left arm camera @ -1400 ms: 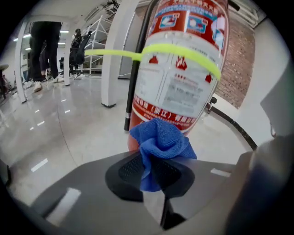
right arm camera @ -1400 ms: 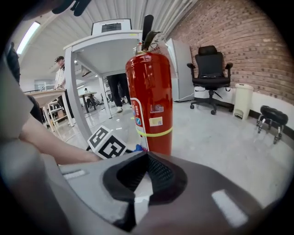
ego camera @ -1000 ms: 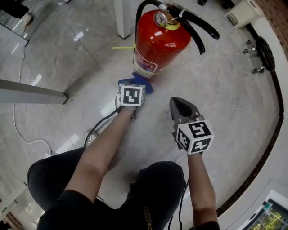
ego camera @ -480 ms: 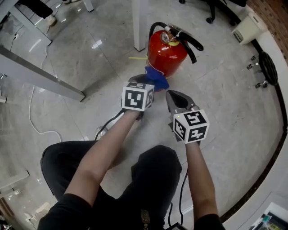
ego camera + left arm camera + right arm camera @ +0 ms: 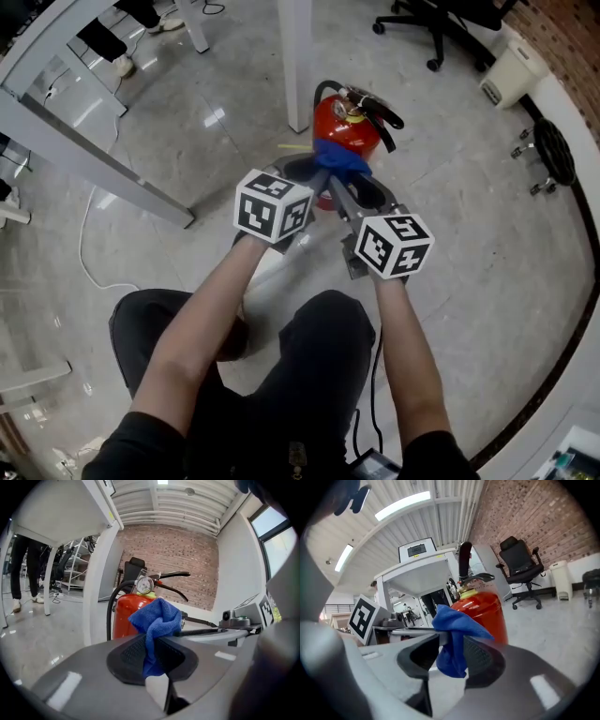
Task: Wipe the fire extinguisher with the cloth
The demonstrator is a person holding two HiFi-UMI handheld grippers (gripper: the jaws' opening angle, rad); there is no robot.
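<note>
- Cloth (image 5: 157, 620), blue and bunched, sits pinched between the jaws of the left gripper (image 5: 152, 649). The pads press on its lower fold and its crumpled top stands above the tips. These jaws have just opened a shade wider, yet the fabric is clamped.
- Right gripper (image 5: 450, 649) has just been opening. Its jaws stand apart round the same cloth (image 5: 452, 632), which hangs between them close to the right-hand pad, with a clear gap to the other pad.
- Both grippers are side by side in the head view, left gripper (image 5: 314, 172) and right gripper (image 5: 354, 190), with their tips converging on the cloth (image 5: 339, 159).
- From the left gripper view, the right gripper (image 5: 239, 623) comes in from the right, and its thin jaw runs to the cloth. From the right gripper view, the left gripper (image 5: 370, 620) comes in from the left likewise.
- Fire extinguisher (image 5: 333, 120) stands upright on the floor (image 5: 469, 234) just beyond the tips of both grippers and lower than them.
- Seen along the left jaws, the fire extinguisher (image 5: 125, 616) rises directly behind the cloth, with its gauge (image 5: 144, 585) above the cloth and its black hose (image 5: 111, 613) to the left.
- Along the right jaws its red body (image 5: 490, 613) lies behind and to the right of the cloth. Whether cloth and cylinder touch cannot be told.
- White table leg (image 5: 296, 56) rises beyond the extinguisher, and an office chair (image 5: 518, 559) stands farther off to the right of the right gripper.
</note>
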